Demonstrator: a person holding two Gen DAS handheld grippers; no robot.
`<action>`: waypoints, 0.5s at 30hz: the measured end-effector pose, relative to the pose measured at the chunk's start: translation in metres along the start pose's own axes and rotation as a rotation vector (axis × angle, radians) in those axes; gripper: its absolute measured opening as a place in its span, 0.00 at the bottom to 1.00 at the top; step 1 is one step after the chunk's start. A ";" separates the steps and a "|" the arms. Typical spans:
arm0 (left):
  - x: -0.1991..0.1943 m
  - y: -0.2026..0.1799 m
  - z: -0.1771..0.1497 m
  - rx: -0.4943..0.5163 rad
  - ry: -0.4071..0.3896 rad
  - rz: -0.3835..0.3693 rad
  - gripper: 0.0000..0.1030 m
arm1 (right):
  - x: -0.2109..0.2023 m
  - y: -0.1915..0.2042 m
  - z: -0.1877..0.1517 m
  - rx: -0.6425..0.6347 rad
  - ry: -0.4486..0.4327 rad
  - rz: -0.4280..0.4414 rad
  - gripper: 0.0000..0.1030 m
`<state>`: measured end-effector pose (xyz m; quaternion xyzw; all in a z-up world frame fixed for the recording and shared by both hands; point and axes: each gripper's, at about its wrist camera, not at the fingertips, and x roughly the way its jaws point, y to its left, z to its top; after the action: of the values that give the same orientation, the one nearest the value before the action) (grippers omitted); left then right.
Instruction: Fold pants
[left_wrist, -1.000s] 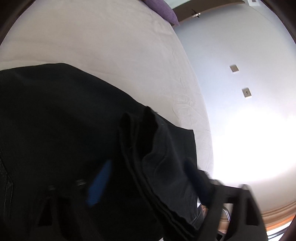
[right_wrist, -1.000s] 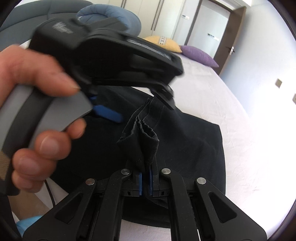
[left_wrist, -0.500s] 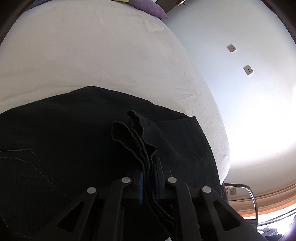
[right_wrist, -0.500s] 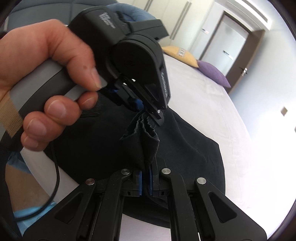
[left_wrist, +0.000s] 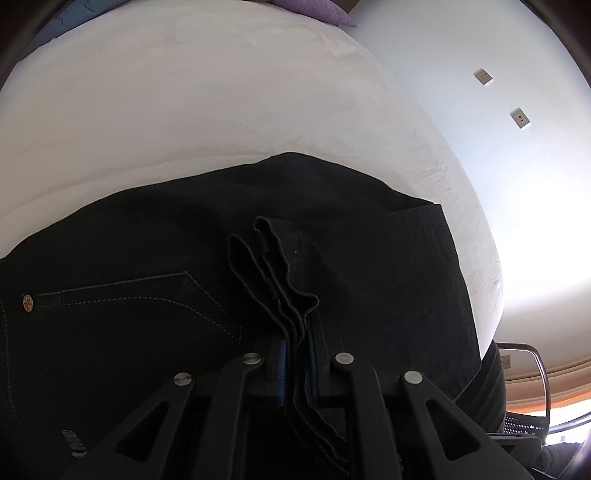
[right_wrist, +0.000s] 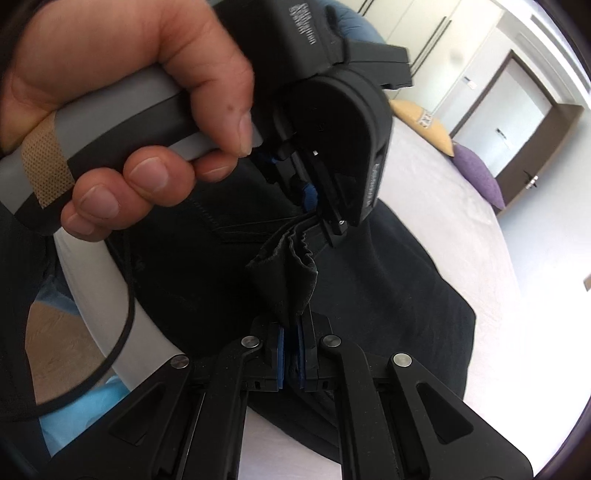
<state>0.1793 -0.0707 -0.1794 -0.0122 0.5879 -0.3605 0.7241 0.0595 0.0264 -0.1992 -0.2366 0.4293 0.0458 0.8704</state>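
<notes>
Black pants (left_wrist: 155, 280) lie on a white bed (left_wrist: 192, 110), a back pocket with a rivet showing at the left. A bunched stack of hem layers (left_wrist: 284, 284) rises between the blue pads of my left gripper (left_wrist: 296, 369), which is shut on it. In the right wrist view my right gripper (right_wrist: 291, 360) is shut on the other end of the same bunched fabric (right_wrist: 288, 280). A hand (right_wrist: 122, 122) holds the left gripper (right_wrist: 317, 206) just above, its tips pinching the fabric's far end. The rest of the pants (right_wrist: 388, 295) spreads flat beneath.
Yellow pillow (right_wrist: 421, 122) and purple pillow (right_wrist: 480, 177) sit at the bed's far end near a door. A black cable (right_wrist: 110, 354) hangs at the bed's left edge. A chair frame (left_wrist: 532, 369) stands beyond the bed's right edge by a white wall.
My left gripper went from wide open around the folded hem to shut on it. Both grippers shifted and rolled, and the left one now sits closer to the right gripper's camera.
</notes>
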 end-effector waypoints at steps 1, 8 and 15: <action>0.001 0.000 0.000 0.001 0.000 0.010 0.15 | 0.003 0.000 -0.002 -0.004 0.006 0.005 0.04; -0.005 -0.013 -0.010 0.111 -0.054 0.213 0.54 | 0.013 0.010 -0.005 0.055 0.072 0.100 0.15; -0.032 -0.045 -0.019 0.218 -0.181 0.495 0.75 | -0.024 -0.027 -0.032 0.300 0.000 0.382 0.62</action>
<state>0.1386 -0.0795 -0.1382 0.1775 0.4639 -0.2310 0.8366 0.0294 -0.0090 -0.1870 -0.0194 0.4681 0.1452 0.8714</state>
